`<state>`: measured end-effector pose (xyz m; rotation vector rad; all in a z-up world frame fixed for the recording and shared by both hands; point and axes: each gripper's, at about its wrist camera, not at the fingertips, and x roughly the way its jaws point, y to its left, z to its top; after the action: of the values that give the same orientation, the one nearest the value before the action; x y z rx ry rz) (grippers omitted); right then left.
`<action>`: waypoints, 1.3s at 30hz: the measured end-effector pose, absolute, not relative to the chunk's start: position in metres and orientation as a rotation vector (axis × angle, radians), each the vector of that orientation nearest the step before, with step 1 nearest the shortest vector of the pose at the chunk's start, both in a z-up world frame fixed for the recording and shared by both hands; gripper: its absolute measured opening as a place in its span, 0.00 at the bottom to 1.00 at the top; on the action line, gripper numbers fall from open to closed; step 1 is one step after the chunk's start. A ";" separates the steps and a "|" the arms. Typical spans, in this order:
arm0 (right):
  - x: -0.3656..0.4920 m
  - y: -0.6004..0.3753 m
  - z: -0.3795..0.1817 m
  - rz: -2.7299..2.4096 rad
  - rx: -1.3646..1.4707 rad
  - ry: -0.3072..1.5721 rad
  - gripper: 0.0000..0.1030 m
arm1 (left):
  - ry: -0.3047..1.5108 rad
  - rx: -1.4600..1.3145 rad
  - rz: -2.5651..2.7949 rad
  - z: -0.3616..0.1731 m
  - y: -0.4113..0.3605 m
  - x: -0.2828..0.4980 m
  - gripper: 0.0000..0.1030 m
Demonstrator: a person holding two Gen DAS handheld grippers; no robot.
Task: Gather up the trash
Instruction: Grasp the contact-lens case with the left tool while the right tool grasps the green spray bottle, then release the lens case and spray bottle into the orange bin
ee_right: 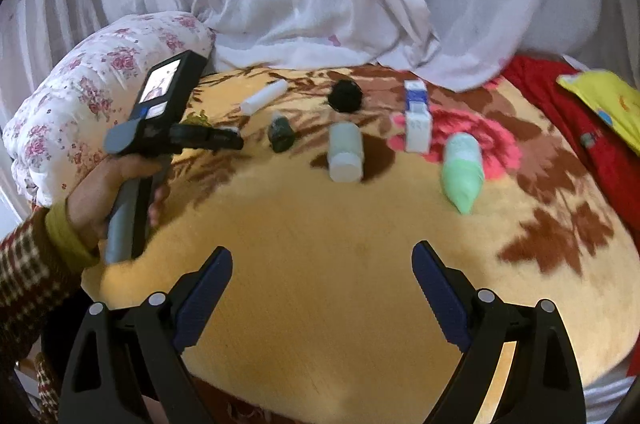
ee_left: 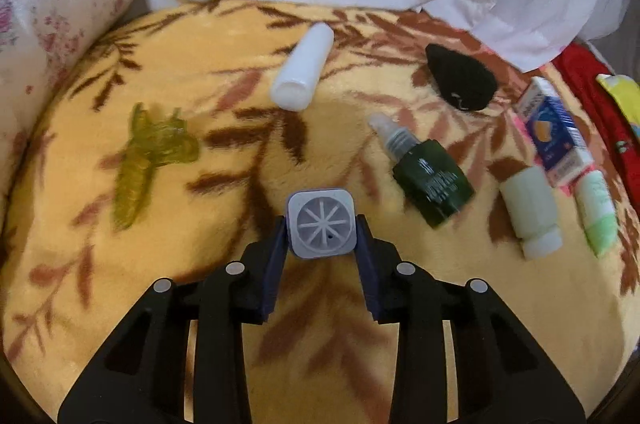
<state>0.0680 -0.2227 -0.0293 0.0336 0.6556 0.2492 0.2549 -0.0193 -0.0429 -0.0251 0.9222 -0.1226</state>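
light: soft, warm, even | shadows: faint | edges: fisheye-bent, dark corners, slight blur

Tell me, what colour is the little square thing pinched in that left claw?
Pale lilac-grey, with a white spoked centre; the square cap shows best in the left wrist view.

No print is legible (carton (ee_left: 554,136) lettering blurred).

The left gripper (ee_left: 322,224) points steeply down, its blue pads (ee_left: 280,244) pressed on either side of a small square grey cap (ee_left: 322,223); a hand (ee_right: 108,192) in a checked sleeve (ee_right: 28,264) grips its handle; the right gripper (ee_right: 322,264) hangs with jaws wide apart, holding nothing.
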 end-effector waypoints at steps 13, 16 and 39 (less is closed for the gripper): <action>0.227 -0.129 -0.019 0.271 -0.124 0.695 0.87 | 0.846 -0.031 -0.185 -0.023 0.022 0.155 0.32; 0.261 -0.110 -0.033 0.243 -0.176 0.750 0.87 | 0.849 -0.038 -0.197 -0.025 0.026 0.146 0.32; 0.214 -0.093 -0.019 0.334 -0.188 0.807 0.33 | 0.844 -0.052 -0.286 -0.017 0.019 0.099 0.32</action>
<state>0.2138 -0.0929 -0.0193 -0.1883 0.8067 0.3342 0.0993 0.0190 -0.0174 -0.0522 0.8443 -0.2856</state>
